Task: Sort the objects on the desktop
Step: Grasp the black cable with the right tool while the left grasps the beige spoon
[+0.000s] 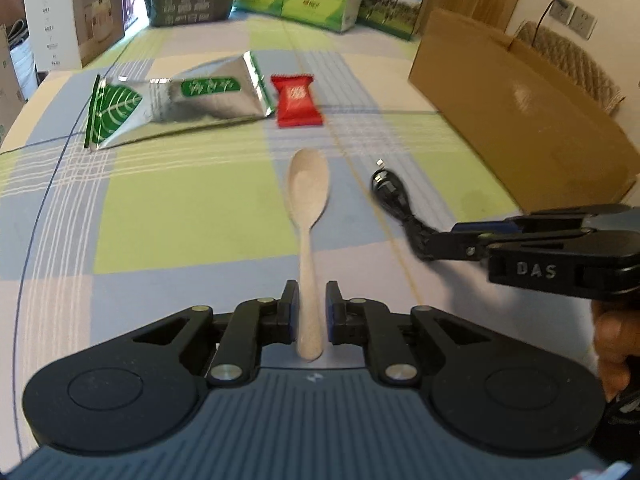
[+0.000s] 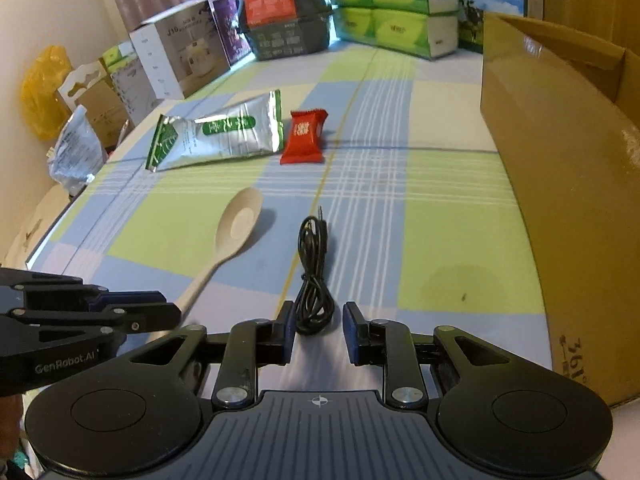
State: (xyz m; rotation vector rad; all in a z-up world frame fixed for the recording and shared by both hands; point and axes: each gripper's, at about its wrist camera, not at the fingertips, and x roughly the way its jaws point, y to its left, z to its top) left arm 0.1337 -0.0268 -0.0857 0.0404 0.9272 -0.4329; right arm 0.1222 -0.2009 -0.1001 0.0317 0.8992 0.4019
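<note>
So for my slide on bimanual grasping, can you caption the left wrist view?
Left claw straddles a beige spoon's handle while the right claw reaches the coiled black cable.

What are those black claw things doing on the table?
A person is tidying the table with two grabbers. The left gripper has its fingers on both sides of the spoon handle, not squeezed yet. The right gripper sits open around the end of the black cable. A cardboard box stands alongside.

"DAS" is printed on the right gripper, "GenRobot.AI" on the left gripper, "J10" on the white carton, "361°" on the cardboard box.
</note>
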